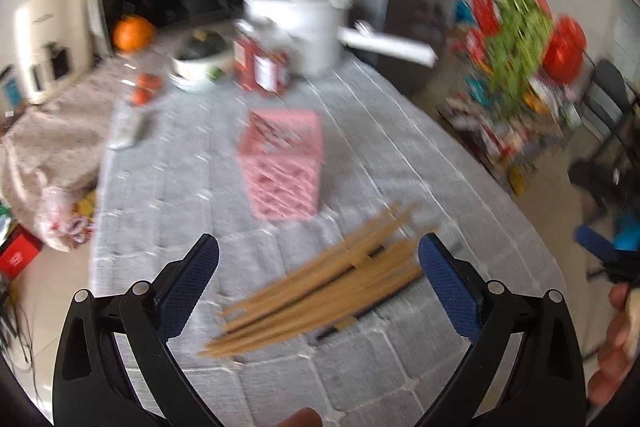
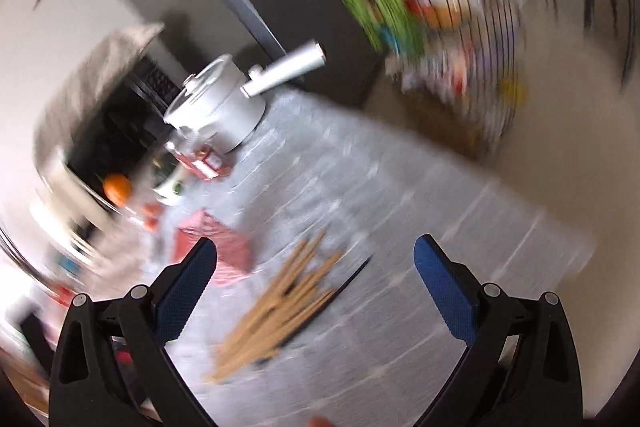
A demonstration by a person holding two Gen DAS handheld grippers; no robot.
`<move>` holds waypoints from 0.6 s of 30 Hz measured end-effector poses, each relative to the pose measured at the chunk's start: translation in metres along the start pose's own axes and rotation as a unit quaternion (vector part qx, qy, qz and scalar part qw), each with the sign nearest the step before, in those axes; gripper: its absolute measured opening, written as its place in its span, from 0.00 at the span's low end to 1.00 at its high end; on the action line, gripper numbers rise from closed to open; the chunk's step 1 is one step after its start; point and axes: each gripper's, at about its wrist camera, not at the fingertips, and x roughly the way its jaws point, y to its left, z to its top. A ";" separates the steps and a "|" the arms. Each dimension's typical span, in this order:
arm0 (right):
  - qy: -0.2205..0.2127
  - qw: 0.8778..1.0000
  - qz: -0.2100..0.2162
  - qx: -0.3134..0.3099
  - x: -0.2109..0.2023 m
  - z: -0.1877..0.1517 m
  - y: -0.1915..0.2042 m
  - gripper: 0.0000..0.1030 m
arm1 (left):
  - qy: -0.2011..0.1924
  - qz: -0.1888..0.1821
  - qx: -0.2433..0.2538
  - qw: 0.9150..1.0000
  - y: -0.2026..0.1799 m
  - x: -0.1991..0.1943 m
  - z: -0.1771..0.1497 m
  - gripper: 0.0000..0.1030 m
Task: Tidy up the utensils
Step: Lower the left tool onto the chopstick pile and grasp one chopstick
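A loose pile of wooden chopsticks (image 1: 320,283) lies on the grey quilted tablecloth (image 1: 440,167), with a dark one among them. A pink lattice utensil holder (image 1: 282,163) stands upright behind the pile. My left gripper (image 1: 318,247) is open and empty, hovering just above the near side of the pile. In the blurred, tilted right wrist view the chopsticks (image 2: 276,311) and the pink holder (image 2: 218,247) show too. My right gripper (image 2: 316,247) is open and empty above the table. It also shows at the right edge of the left wrist view.
A white saucepan (image 1: 312,27) with a long handle, red jars (image 1: 262,65), a bowl (image 1: 200,61) and tomatoes (image 1: 144,87) stand at the table's far end. A cluttered shelf (image 1: 516,67) stands to the right. The table's right edge (image 1: 532,227) drops to the floor.
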 end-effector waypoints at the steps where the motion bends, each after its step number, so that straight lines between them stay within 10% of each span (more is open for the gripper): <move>1: 0.038 0.998 0.013 0.039 0.010 0.003 -0.014 0.93 | 0.018 -0.010 0.008 1.000 -0.006 0.010 0.001 0.93; 13: 0.197 0.961 -0.016 0.195 0.056 -0.016 -0.075 0.93 | 0.226 -0.086 0.072 0.968 -0.073 0.141 0.072 0.92; 18: 0.219 0.952 0.022 0.215 0.063 -0.014 -0.082 0.93 | 0.278 -0.032 0.112 0.954 -0.076 0.183 0.072 0.50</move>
